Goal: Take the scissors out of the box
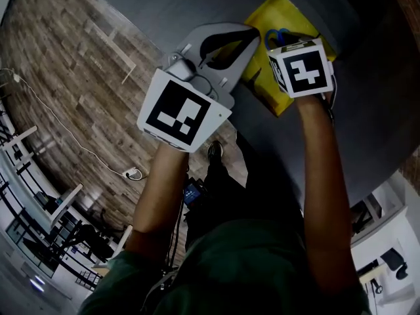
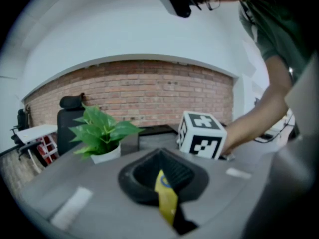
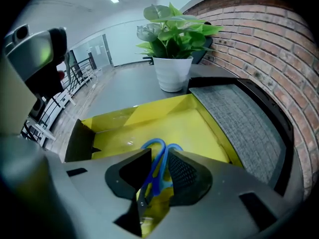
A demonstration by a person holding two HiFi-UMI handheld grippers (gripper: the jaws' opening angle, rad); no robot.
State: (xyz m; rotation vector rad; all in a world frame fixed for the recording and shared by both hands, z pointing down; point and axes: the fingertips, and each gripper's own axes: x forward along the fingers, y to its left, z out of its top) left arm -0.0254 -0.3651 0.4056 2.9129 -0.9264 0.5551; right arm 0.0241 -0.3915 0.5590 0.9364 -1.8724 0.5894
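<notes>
Pinched between the nearly closed jaws of my right gripper (image 3: 158, 166) are the blue handles of the scissors (image 3: 155, 151), which sit inside the yellow box (image 3: 199, 126). My left gripper (image 2: 162, 176) is clamped tight on the box's edge. The box rests on a grey table (image 3: 124, 91), with a potted plant (image 3: 172, 59) just beyond it, a dark mat (image 3: 239, 123) alongside and a brick wall (image 3: 264, 44) behind.
</notes>
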